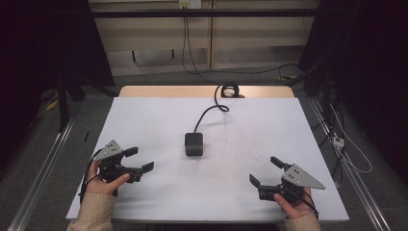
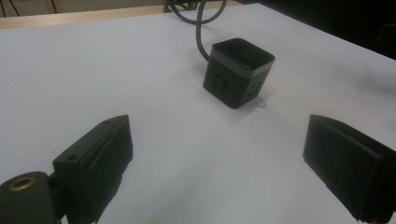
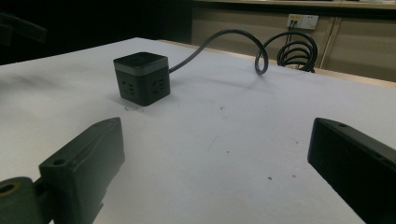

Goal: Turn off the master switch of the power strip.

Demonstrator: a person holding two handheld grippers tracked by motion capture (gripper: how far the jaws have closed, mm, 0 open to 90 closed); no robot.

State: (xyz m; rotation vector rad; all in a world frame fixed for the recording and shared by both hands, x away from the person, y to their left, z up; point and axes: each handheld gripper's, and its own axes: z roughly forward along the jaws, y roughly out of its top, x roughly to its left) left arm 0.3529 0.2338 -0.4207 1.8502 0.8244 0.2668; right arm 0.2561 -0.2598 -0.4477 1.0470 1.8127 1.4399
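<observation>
A black cube-shaped power socket (image 1: pixel 193 144) with a grey band sits in the middle of the white table top (image 1: pixel 159 120); its black cable (image 1: pixel 209 113) runs to a coil (image 1: pixel 230 90) at the far edge. My left gripper (image 1: pixel 139 159) rests at the near left, open and empty, its jaws wide apart and pointing toward the cube (image 2: pixel 238 72). At the near right my right gripper (image 1: pixel 265 172) is open too, nothing between its jaws, with the cube (image 3: pixel 141 78) ahead and to its left. The cable (image 3: pixel 219 44) loops behind it.
A wooden strip (image 1: pixel 168 91) shows along the table's far edge. Beyond it are a wall with a socket plate (image 3: pixel 302 21) and loose cables on the floor (image 1: pixel 288 72). A metal rail (image 1: pixel 43 163) runs along the left side and more cables (image 1: pixel 344 144) lie at the right.
</observation>
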